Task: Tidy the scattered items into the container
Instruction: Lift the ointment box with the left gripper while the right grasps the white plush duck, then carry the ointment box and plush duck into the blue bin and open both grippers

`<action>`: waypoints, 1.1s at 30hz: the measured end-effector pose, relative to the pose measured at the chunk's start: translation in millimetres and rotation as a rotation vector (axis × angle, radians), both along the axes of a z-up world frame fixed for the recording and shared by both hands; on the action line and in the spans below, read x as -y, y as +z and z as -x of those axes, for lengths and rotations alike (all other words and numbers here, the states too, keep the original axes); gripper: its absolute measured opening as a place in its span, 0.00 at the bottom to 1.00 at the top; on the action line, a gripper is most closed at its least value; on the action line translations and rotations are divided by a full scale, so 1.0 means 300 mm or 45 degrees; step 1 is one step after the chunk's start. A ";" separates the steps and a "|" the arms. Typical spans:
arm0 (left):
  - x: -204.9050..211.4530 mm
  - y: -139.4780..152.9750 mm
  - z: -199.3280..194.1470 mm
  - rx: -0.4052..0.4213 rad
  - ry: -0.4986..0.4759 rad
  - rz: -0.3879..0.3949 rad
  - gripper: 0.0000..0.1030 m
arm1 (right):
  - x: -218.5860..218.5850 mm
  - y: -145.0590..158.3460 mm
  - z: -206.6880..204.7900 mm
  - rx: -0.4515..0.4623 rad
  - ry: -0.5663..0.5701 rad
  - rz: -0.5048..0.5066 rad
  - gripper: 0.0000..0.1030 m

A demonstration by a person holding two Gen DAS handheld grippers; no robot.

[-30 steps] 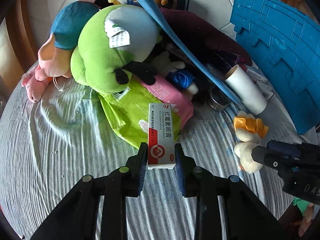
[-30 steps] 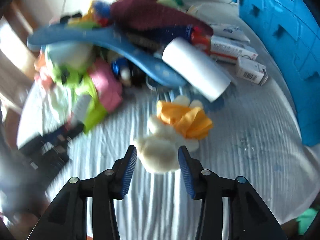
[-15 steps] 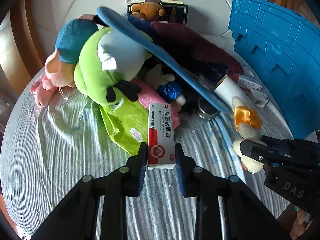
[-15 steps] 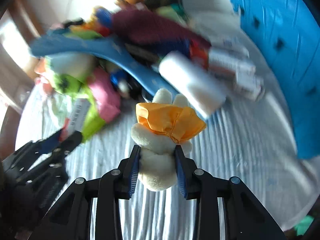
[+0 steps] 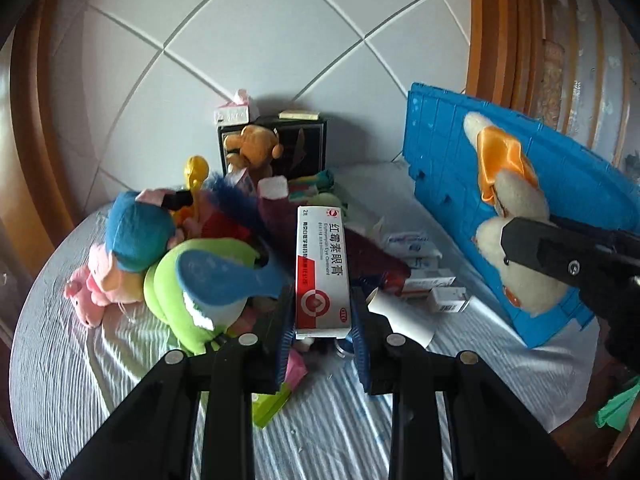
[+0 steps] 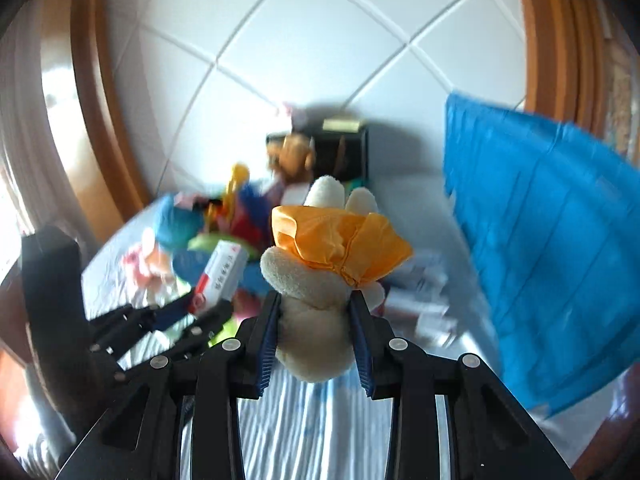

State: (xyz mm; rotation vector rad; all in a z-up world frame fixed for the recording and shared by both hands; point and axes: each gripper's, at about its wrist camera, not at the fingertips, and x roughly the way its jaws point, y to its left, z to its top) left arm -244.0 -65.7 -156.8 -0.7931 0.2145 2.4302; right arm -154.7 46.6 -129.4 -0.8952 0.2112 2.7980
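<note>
Both claws loaded and held above the tabletop, beside the blue container.

The left claw [image 5: 322, 320] is seen closed narrowly on the lower end of a red-and-white ointment box [image 5: 323, 270], which is held upright so its length clears the pile below. The right claw [image 6: 314, 334] is clamped on the cream body of a small plush toy [image 6: 320, 292] with an orange satin bow, gripped low so head and bow stay free. Both items are carried clear of the striped tabletop [image 5: 328, 420]. The blue container [image 5: 448, 152] is stood at the right, its ribbed wall facing the claws; its opening is not visible. A heap of soft toys, including a green plush [image 5: 172, 284], and small cartons [image 5: 446, 300] remains unsorted. Judged: carrying phase, with most of the tidying left.
</note>
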 end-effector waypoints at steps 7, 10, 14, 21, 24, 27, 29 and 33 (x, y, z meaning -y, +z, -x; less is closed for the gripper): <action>-0.206 0.203 -0.023 -0.147 -0.118 -0.110 0.25 | -0.168 0.190 -0.085 -0.145 -0.123 -0.141 0.32; -0.358 0.294 -0.050 -0.213 -0.176 -0.140 0.25 | -0.295 0.254 -0.130 -0.199 -0.184 -0.189 0.32; -0.621 0.427 -0.102 -0.287 -0.246 -0.179 0.25 | -0.530 0.357 -0.198 -0.281 -0.253 -0.282 0.33; -1.191 0.597 -0.125 -0.184 -0.317 -0.131 0.25 | -1.073 0.473 -0.224 -0.250 -0.299 -0.249 0.33; -1.446 0.553 -0.070 -0.066 -0.288 0.045 0.25 | -1.289 0.439 -0.166 -0.098 -0.287 -0.198 0.33; -1.626 0.405 0.040 0.189 -0.234 0.238 0.25 | -1.453 0.353 -0.099 0.057 -0.258 -0.102 0.34; -1.695 0.292 0.098 0.300 -0.180 0.363 0.25 | -1.536 0.283 -0.048 0.156 -0.230 -0.022 0.34; -1.740 0.110 0.166 0.448 -0.126 0.522 0.25 | -1.642 0.131 0.055 0.339 -0.171 0.098 0.34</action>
